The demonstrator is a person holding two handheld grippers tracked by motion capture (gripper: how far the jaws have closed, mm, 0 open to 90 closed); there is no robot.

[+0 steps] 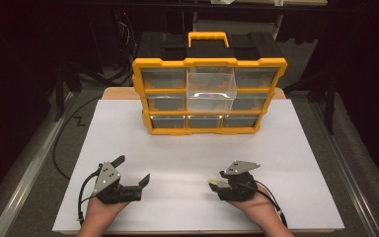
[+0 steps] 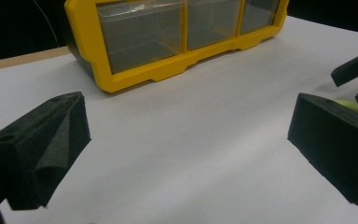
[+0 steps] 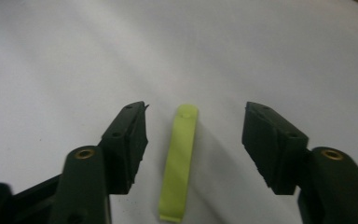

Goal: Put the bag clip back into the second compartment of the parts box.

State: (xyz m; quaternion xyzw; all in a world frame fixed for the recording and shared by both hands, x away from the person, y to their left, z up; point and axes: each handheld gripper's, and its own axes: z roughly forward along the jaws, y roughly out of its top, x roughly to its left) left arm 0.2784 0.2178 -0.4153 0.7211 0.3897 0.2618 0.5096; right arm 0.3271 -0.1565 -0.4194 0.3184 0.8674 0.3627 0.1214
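Two hand-held grippers at a white board (image 1: 296, 163) in front of a yellow-framed drawer cabinet (image 1: 209, 96).

Stage of work. The right gripper (image 3: 193, 133) straddles a yellow-green strip (image 3: 179, 161) that lies flat on the board. Its jaws stand half closed, one on each side of the strip, with a gap of bare board between each pad and the strip; nothing is gripped yet. In the high view the same gripper (image 1: 216, 183) sits at the near right of the board, with the strip (image 1: 211, 182) showing as a pale fleck at its tips. The left gripper (image 1: 134, 171) rests at the near left, jaws spread wide and empty. One clear drawer (image 1: 211, 89), top row centre, stands pulled out of the cabinet, well apart from the strip. Judged from this layout, the work is at an early step: the drawer is ready, while the grasp, the lift and the carry to the cabinet probably remain.

Materials and shapes. The strip is thin, flat and narrow, with one rounded end far from the camera and a squarer near end; its surface looks smooth and matt, and whether it is plastic or rubber cannot be told. The pads (image 3: 130, 135) are black, blocky and wedge-faced, with a foam-like grain in the left gripper view (image 2: 42, 149). The cabinet has a glossy yellow frame, a black body, a yellow handle (image 1: 208, 38) and translucent drawers. The board is matt and even.
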